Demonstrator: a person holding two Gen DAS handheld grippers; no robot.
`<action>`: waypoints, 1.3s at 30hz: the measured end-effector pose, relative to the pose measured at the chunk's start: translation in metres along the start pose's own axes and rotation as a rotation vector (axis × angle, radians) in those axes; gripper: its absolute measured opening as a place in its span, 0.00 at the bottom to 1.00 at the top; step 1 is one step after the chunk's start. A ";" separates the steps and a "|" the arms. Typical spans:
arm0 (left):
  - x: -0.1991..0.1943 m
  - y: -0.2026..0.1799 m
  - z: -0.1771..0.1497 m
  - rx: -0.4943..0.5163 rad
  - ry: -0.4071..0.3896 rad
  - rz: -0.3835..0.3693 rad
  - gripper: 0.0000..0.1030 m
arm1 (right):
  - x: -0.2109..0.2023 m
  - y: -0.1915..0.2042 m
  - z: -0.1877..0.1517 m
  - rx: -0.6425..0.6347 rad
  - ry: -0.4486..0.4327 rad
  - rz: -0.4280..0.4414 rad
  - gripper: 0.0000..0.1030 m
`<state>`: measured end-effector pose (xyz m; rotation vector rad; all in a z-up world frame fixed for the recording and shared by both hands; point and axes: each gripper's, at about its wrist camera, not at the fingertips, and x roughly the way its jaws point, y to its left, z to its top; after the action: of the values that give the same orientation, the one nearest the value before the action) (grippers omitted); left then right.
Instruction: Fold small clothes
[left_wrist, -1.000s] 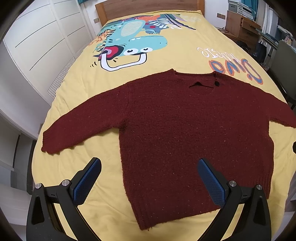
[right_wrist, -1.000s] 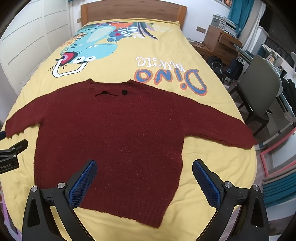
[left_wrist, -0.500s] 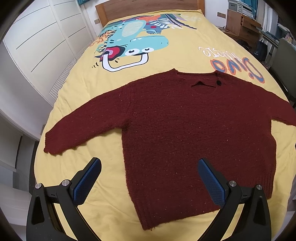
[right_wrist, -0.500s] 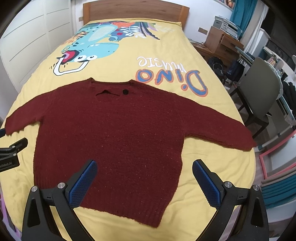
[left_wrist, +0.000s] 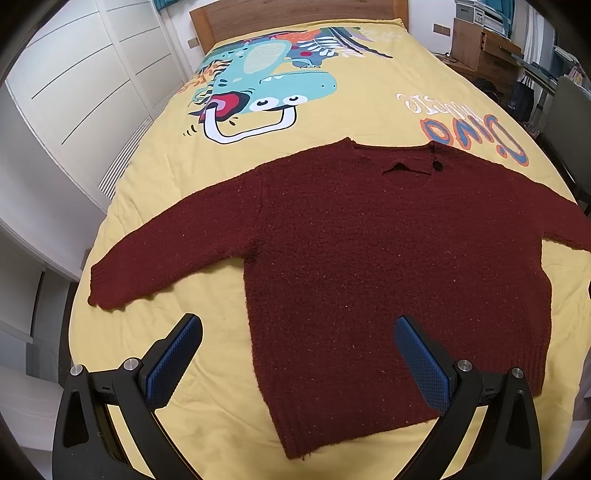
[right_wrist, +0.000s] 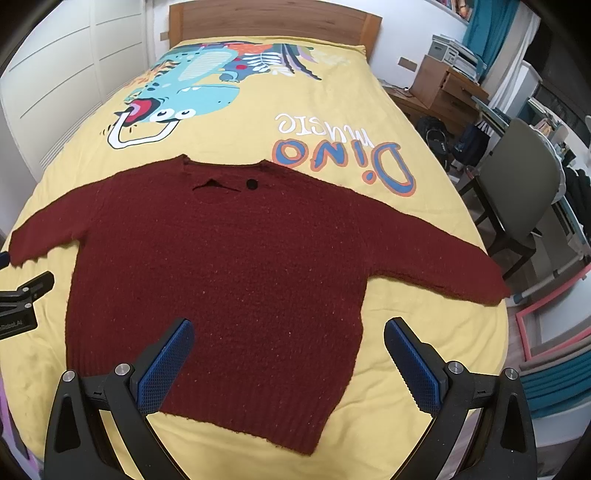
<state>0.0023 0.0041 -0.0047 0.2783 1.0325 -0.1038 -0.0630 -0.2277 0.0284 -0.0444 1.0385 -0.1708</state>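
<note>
A dark red knitted sweater (left_wrist: 388, 251) (right_wrist: 229, 266) lies flat and spread out on the yellow bedspread (left_wrist: 155, 221), both sleeves stretched sideways, neck toward the headboard. My left gripper (left_wrist: 297, 356) hovers open above the sweater's lower left hem, nothing between its blue pads. Above the lower right hem my right gripper (right_wrist: 288, 363) also stands open and empty. The left sleeve cuff (left_wrist: 107, 288) lies near the bed's left edge, and the right sleeve cuff (right_wrist: 487, 284) reaches the right edge. Part of the left gripper's body (right_wrist: 22, 299) shows at the right wrist view's left border.
The bedspread (right_wrist: 332, 110) carries a dinosaur print and "Dino music" lettering. A wooden headboard (right_wrist: 273, 18) stands at the far end. White wardrobe doors (left_wrist: 74, 92) run along the left. A grey chair (right_wrist: 524, 192), wooden drawers (right_wrist: 443, 88) and bags stand to the right.
Both grippers have drifted slightly, so the sweater sits a little lower and further right in the views. The sweater itself has not moved and both grippers stay open.
</note>
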 end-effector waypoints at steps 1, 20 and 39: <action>0.000 0.000 0.001 0.001 -0.001 0.004 0.99 | 0.000 0.000 0.000 0.000 0.001 -0.001 1.00; 0.067 -0.001 0.057 -0.040 0.038 -0.075 0.99 | 0.088 -0.186 0.038 0.280 -0.147 -0.099 1.00; 0.137 0.011 0.055 -0.053 0.162 -0.042 0.99 | 0.270 -0.420 -0.031 0.900 0.207 -0.065 0.97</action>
<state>0.1199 0.0055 -0.0937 0.2194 1.2000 -0.0922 -0.0062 -0.6836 -0.1684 0.7683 1.0867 -0.6989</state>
